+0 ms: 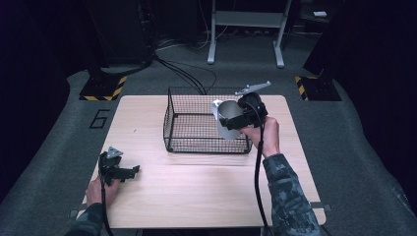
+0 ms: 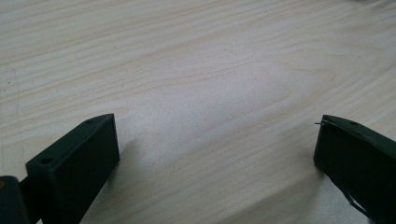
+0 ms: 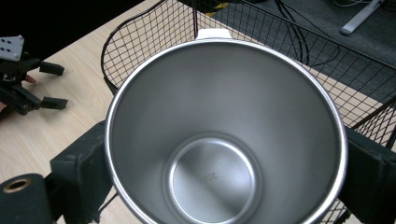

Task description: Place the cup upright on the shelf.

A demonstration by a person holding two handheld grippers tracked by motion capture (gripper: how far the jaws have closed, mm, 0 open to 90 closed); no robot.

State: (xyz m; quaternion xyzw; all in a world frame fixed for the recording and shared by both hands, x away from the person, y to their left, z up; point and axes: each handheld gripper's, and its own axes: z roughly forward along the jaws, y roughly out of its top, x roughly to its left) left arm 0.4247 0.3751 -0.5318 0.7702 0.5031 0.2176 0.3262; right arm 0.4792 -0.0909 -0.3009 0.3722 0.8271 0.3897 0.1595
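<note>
While the left gripper (image 1: 129, 172) rests low on the table (image 1: 196, 191) at its near left corner, its jaws stand wide apart with bare wood between them and nothing held. Farther in, the right gripper (image 1: 230, 118) is raised over the near right part of the basket (image 1: 192, 123), its jaws closed on opposite sides of a steel cup (image 3: 224, 135) that tips its empty mouth toward the gripper's camera. Beyond the table lie dark floor, cables (image 1: 187, 73) and a grey stand (image 1: 246, 29).
</note>
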